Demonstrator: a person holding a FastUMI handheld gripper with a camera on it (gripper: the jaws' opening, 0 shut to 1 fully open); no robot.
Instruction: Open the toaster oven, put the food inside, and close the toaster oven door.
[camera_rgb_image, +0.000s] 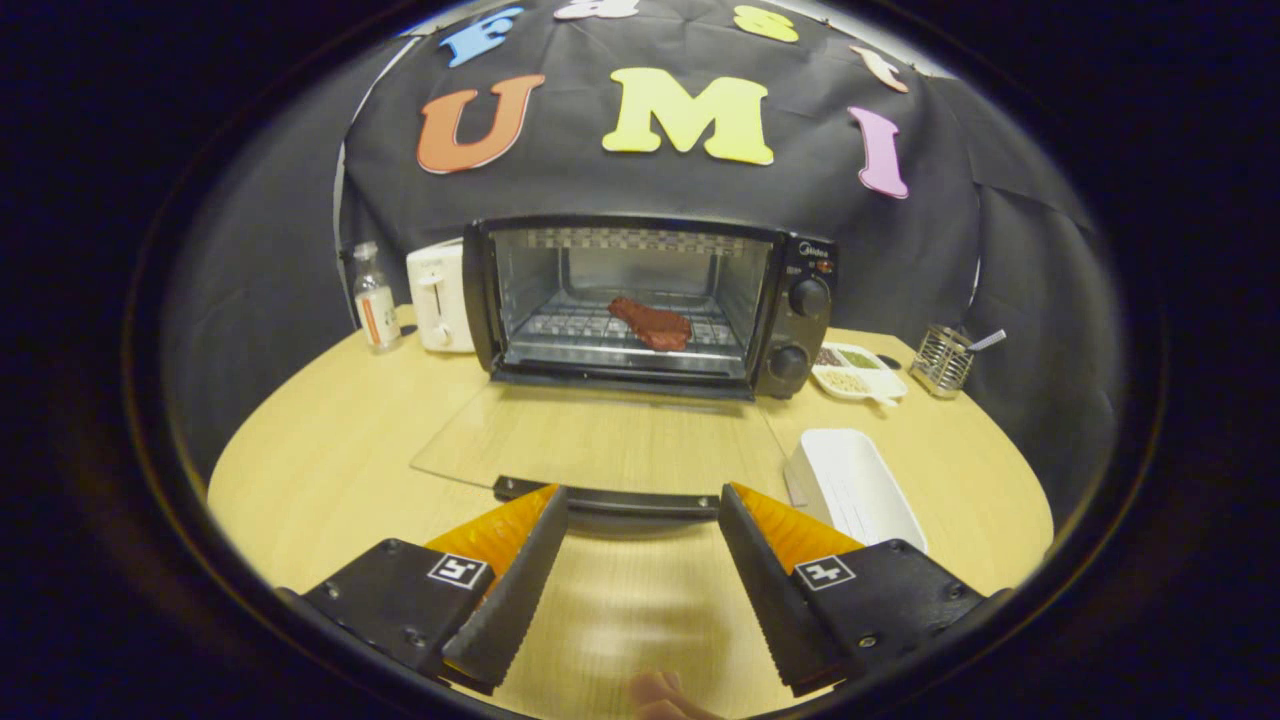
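Observation:
The black toaster oven (800, 300) stands at the back of the table with its glass door (600, 440) folded down flat toward me. A reddish-brown piece of food (652, 323) lies on the wire rack inside. The door's dark handle (610, 497) runs just ahead of my fingertips. My gripper (642, 505) is open, fingers spread wide, with nothing between them, right behind the handle.
A white rectangular dish (860, 485) sits to the right of the door. A divided snack tray (858, 372) and a metal utensil holder (942, 360) are right of the oven. A white toaster (438, 297) and a small bottle (376, 300) stand to its left.

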